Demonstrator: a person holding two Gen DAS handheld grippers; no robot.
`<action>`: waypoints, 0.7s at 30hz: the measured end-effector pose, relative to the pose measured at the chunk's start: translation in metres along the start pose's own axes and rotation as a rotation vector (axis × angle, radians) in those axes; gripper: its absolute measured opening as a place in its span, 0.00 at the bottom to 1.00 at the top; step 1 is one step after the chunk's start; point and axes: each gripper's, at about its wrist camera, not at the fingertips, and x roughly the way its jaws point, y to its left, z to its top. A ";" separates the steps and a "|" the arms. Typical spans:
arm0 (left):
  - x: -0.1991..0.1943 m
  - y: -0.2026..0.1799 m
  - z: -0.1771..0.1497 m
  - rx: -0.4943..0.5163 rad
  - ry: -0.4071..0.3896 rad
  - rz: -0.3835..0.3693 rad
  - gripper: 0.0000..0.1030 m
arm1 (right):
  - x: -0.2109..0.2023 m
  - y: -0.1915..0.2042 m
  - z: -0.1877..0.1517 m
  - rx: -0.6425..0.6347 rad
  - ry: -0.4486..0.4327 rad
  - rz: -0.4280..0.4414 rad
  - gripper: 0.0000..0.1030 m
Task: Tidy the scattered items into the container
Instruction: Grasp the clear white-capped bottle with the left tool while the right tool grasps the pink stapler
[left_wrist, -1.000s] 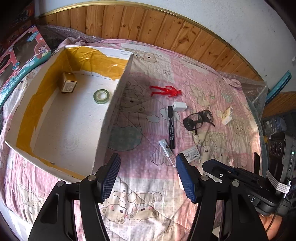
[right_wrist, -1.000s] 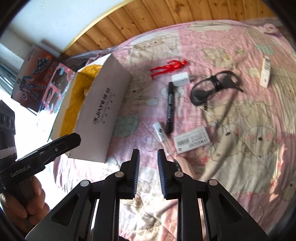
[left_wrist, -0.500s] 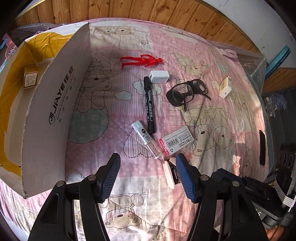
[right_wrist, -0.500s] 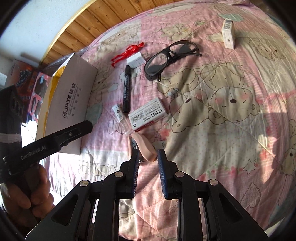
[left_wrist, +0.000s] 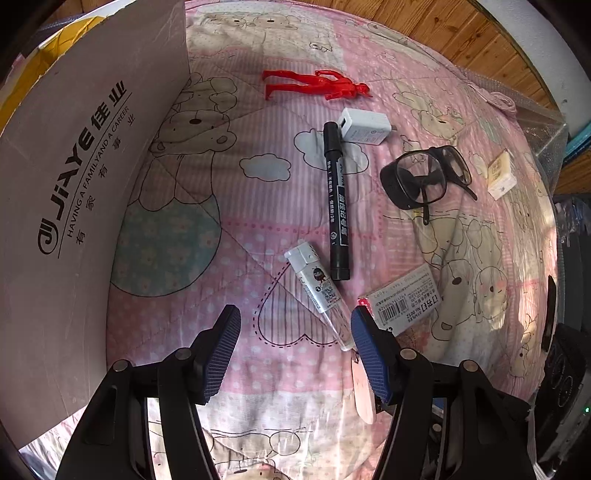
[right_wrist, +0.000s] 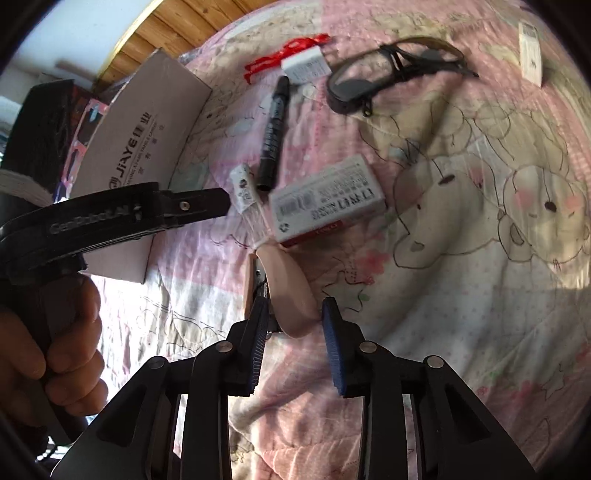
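The right gripper stands apart around a pale pink plastic stapler on the pink quilt; the left gripper is apart too.

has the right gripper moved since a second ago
Yes: the right gripper has advanced toward the staple box and opened around the pink stapler.

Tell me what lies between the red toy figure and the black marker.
A white charger block, touching the black marker cap and just below the red toy figure, shown in the left wrist view.
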 end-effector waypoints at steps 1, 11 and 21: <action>-0.001 0.004 0.000 -0.011 -0.001 -0.002 0.61 | -0.003 0.010 0.001 -0.033 -0.009 0.032 0.31; 0.002 0.010 0.013 -0.023 -0.009 -0.007 0.61 | 0.023 0.022 -0.003 -0.067 0.032 0.021 0.41; -0.017 0.036 0.026 -0.092 -0.042 -0.016 0.61 | 0.014 0.043 -0.009 -0.140 -0.011 -0.103 0.40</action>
